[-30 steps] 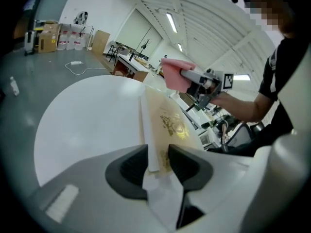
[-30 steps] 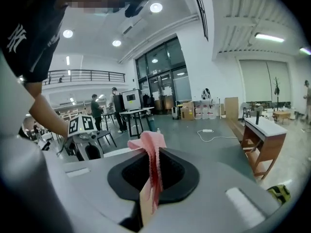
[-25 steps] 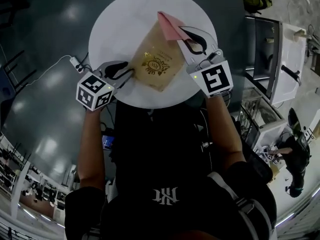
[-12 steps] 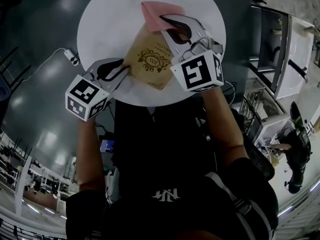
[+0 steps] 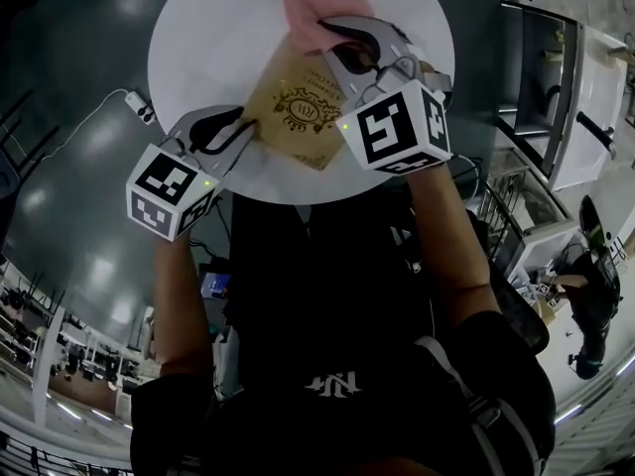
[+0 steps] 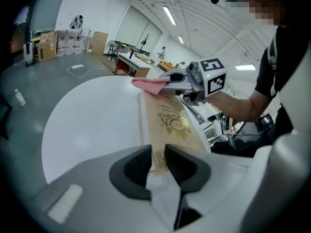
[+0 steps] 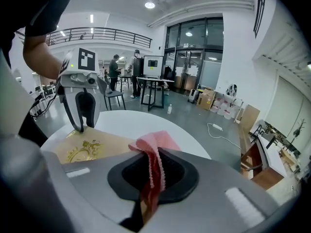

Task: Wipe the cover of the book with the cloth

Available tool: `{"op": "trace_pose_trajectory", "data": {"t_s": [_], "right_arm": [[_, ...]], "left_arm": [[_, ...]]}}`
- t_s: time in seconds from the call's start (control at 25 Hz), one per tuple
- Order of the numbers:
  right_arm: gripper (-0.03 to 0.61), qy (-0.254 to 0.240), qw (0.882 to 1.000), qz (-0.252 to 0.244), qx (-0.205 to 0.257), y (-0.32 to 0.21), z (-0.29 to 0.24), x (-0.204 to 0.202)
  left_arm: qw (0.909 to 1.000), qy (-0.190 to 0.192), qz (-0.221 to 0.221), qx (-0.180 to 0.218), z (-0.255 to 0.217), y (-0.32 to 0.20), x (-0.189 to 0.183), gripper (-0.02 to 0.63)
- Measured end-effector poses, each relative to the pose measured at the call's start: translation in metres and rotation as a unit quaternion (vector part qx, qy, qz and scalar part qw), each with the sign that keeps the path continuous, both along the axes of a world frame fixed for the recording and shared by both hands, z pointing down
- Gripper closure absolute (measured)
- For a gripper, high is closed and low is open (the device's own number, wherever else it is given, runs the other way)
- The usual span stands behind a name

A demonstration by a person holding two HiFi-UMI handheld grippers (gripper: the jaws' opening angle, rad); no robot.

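Note:
A tan book [image 5: 298, 107] with a gold emblem lies on the round white table [image 5: 208, 48]. My left gripper [image 5: 248, 132] is at the book's near left corner. Its jaws have just been closing, and they now pinch the book's edge [image 6: 160, 152] between the pads. A pink cloth [image 5: 308, 18] rests at the book's far end, with my right gripper [image 5: 332, 43] shut on it. In the right gripper view the cloth [image 7: 153, 147] bunches out of the jaws above the book [image 7: 90, 147]. The left gripper [image 7: 82, 127] stands at the book's other end.
A white power strip [image 5: 139, 107] with its cable lies on the dark floor left of the table. Metal-framed furniture [image 5: 556, 97] stands to the right, with a person [image 5: 595, 305] beyond it. Tables and several people fill the hall behind.
The right gripper has come down and to the left with the cloth, onto the book's far end. The left gripper's jaws have narrowed onto the book's near corner.

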State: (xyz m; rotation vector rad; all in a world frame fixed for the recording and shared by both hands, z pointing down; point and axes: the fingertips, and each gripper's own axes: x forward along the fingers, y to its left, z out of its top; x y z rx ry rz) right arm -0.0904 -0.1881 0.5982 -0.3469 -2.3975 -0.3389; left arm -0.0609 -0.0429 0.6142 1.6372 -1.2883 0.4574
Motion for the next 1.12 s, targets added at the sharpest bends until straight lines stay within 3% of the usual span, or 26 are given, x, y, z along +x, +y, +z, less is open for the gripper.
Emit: {"op": "trace_pose_trajectory", "data": {"t_s": [1.12], "right_arm": [[0.566,0.051,0.996,0.074,0.008,-0.024,0.007,0.11]], "left_arm": [[0.9999,-0.013,0.002,-0.005,0.001,-0.001,0.003,0.525]]}}
